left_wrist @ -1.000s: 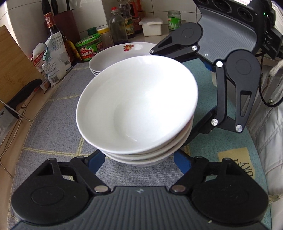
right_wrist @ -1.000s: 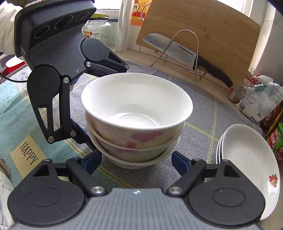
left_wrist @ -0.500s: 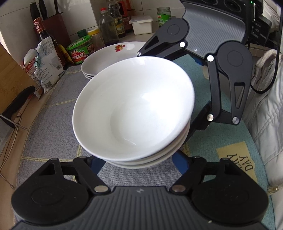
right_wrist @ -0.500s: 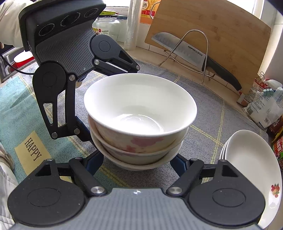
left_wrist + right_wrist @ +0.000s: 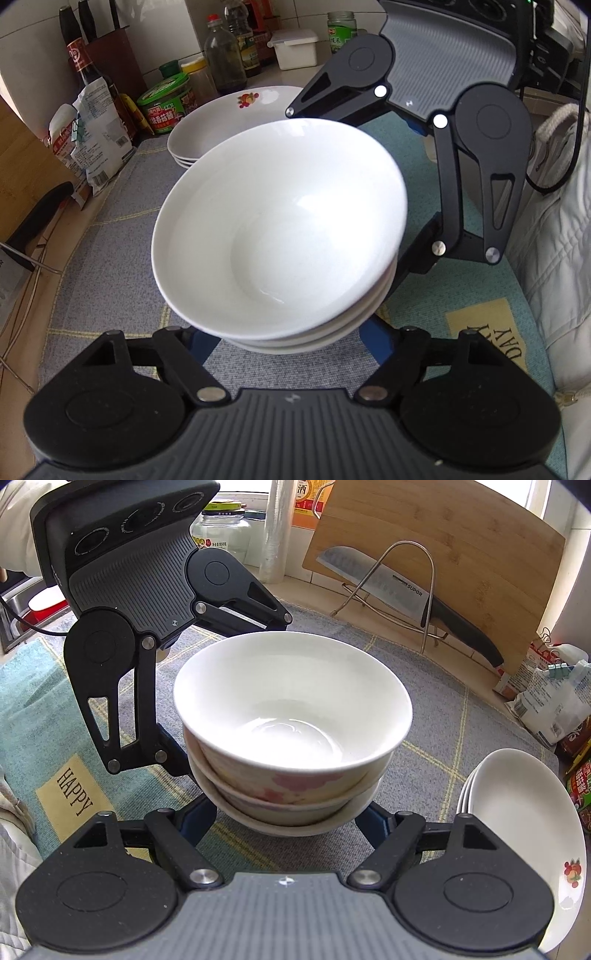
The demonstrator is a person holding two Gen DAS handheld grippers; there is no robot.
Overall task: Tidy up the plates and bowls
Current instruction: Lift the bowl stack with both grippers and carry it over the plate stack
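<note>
bowls [image 5: 280, 236], three of them nested in one stack, sit between both pairs of tongs, which face each other across it. the left tongs [image 5: 291, 339] reach in from the near side of the left wrist view, their blue-padded fingers [image 5: 201, 345] closed against the lowest part of the stack on either side, gripping it. the right tongs [image 5: 286, 821] do the same from the opposite side, blue fingers [image 5: 376, 823] pressed to the bottom bowl's base, so both pairs grip the same stack. from the right wrist view the top bowl is white inside with pink flowers on its outer wall, and the stack leans a little toward the left tongs. whether its foot touches the grey checked mat [image 5: 424, 716] beneath cannot be told.

beyond the left tongs and slightly to their left lies a stack of plates [image 5: 229, 122] on the mat, the top one marked with a small red fruit print; in the right wrist view the same plates [image 5: 524, 823] lie just right of the right tongs. a teal mat [image 5: 33, 701] with a "happy" label lies left of the right tongs. ahead of the right tongs, a cleaver [image 5: 399, 590] rests in a wire stand against a wooden cutting board [image 5: 461, 546]. bottles and jars [image 5: 225, 55] line the back of the desk beyond the left tongs.
</note>
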